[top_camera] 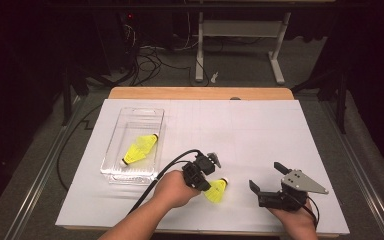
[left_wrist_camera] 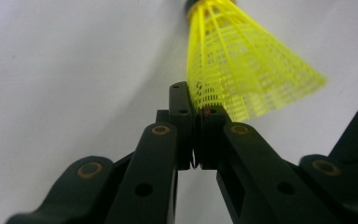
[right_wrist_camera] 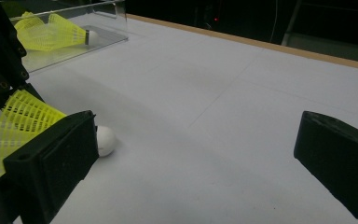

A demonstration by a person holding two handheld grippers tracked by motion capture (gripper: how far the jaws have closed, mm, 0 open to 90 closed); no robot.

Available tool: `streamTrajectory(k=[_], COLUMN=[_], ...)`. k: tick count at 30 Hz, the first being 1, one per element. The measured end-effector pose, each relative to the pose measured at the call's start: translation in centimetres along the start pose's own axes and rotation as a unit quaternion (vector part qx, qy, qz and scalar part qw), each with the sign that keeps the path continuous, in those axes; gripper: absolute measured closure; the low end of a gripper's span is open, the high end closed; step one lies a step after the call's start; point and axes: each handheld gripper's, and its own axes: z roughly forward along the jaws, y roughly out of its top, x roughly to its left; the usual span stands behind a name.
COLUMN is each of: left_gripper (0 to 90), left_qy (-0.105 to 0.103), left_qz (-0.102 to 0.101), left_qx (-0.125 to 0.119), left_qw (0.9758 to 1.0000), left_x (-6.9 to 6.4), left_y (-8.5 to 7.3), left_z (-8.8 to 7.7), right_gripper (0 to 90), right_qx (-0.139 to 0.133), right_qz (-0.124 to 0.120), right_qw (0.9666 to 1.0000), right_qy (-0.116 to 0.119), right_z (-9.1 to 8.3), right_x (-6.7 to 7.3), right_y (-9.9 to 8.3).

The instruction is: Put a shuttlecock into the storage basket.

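Your left hand-held gripper (left_wrist_camera: pixel 196 109) pinches the yellow shuttlecock (left_wrist_camera: pixel 242 70) by its skirt rim: it looks featherlight and springy, so hold softly. Your right hand-held gripper (top_camera: pixel 270 181) stands wide, empty.

Wide bare stretch of the white table sheet (top_camera: pixel 240 130) lying open across the middle and far right. The clear plastic rectangular box (top_camera: pixel 132 145) is occupying the left side, two yellow mesh shuttlecocks (top_camera: pixel 140 149) lying inside. The left gripper (top_camera: pixel 206 184), clamping the skirt of a third yellow shuttlecock (top_camera: pixel 217 191), is blocking the near centre. The right gripper (top_camera: pixel 266 176), jaws standing wide, is sitting near right. An open lane is lying between the two grippers.
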Motion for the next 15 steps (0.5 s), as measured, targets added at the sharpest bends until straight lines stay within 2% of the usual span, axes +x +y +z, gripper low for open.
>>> streamTrajectory(k=[6,15], left_gripper=[87.7,87.8], left_qy=[-0.002,-0.008], left_qz=[0.006,0.002], left_qx=[0.005,0.012], left_qw=[1.0000,0.9999], left_x=[0.0,0.6], left_y=[-0.4,-1.2], left_z=[-0.7,-1.6], right_gripper=[0.3,0.3], right_qx=[0.001,0.000], right_qz=[-0.001,-0.001], right_qw=[1.0000,1.0000], right_qy=[-0.001,0.000], right_z=[0.0,0.0], right_x=[0.0,0.0], right_y=[0.0,0.0])
